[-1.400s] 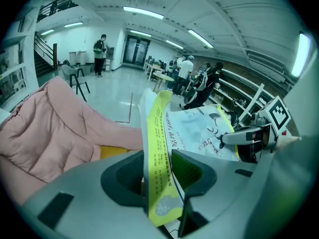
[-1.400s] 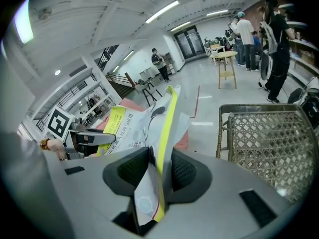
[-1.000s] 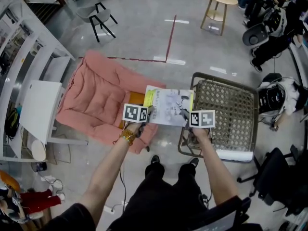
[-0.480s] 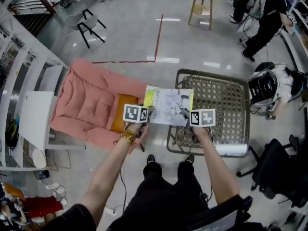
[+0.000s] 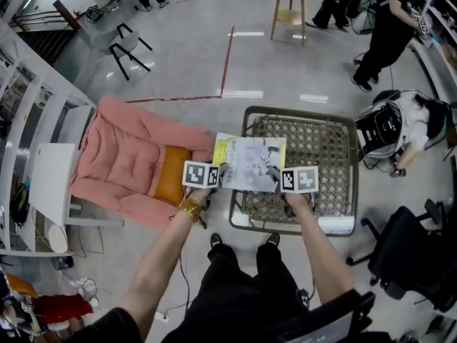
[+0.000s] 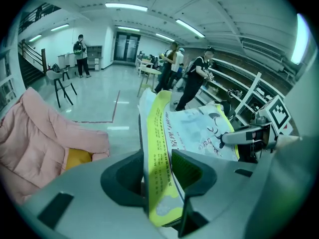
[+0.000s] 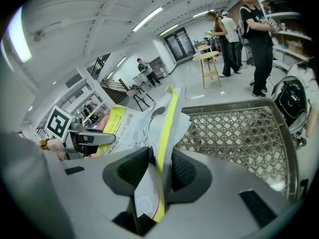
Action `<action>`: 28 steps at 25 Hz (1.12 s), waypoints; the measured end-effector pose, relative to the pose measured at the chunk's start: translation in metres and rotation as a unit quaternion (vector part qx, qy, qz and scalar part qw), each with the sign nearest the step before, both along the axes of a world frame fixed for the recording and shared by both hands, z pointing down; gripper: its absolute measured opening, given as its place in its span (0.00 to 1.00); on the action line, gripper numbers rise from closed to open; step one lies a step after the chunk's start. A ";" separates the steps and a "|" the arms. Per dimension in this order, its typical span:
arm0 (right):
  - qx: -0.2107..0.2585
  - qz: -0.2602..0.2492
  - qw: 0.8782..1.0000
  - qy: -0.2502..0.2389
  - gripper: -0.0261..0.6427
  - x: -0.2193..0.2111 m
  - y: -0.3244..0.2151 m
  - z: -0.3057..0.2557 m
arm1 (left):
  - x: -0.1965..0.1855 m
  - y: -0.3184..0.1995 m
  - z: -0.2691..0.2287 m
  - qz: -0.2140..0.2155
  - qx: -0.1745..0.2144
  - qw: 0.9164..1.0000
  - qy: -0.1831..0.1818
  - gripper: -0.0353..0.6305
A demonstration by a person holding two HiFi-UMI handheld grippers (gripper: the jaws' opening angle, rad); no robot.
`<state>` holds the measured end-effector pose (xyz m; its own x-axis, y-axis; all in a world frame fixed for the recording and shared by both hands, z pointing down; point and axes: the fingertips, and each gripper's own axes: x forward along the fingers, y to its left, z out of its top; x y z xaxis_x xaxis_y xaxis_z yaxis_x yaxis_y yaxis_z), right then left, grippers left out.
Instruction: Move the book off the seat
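L gripper (image 5: 218,175) & R gripper (image 5: 278,178) both clamped on book (image 5: 248,161) edges, book airborne. In the last sec you've carried it clear of pink seat (image 5: 121,156); now over wicker frame (image 5: 325,145) near rim. Set-down prob next.

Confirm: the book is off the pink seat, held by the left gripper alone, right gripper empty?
Not alone. The right gripper view shows the right gripper clamped on the book too; the left gripper grips the other edge. The book is off the pink seat.
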<state>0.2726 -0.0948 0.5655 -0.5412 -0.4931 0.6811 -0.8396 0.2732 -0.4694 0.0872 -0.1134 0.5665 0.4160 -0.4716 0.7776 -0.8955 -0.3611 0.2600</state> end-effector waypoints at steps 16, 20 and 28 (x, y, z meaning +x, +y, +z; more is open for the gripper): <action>0.006 0.034 0.999 0.021 0.23 0.009 0.004 -0.010 | 0.010 -0.008 -0.002 0.033 0.002 0.999 0.022 0.30; 0.010 0.037 0.999 0.027 0.23 0.007 0.003 -0.011 | 0.009 -0.011 -0.001 0.038 0.004 0.999 0.028 0.30; 0.013 0.036 0.999 0.017 0.23 0.022 -0.005 -0.006 | 0.024 -0.019 0.000 0.036 0.003 0.999 0.018 0.30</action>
<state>0.2948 -0.0998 0.5593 -0.4803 -0.5475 0.6852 -0.8729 0.2225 -0.4341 0.1112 -0.1319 0.5660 0.4765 -0.4440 0.7588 -0.8572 -0.4263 0.2889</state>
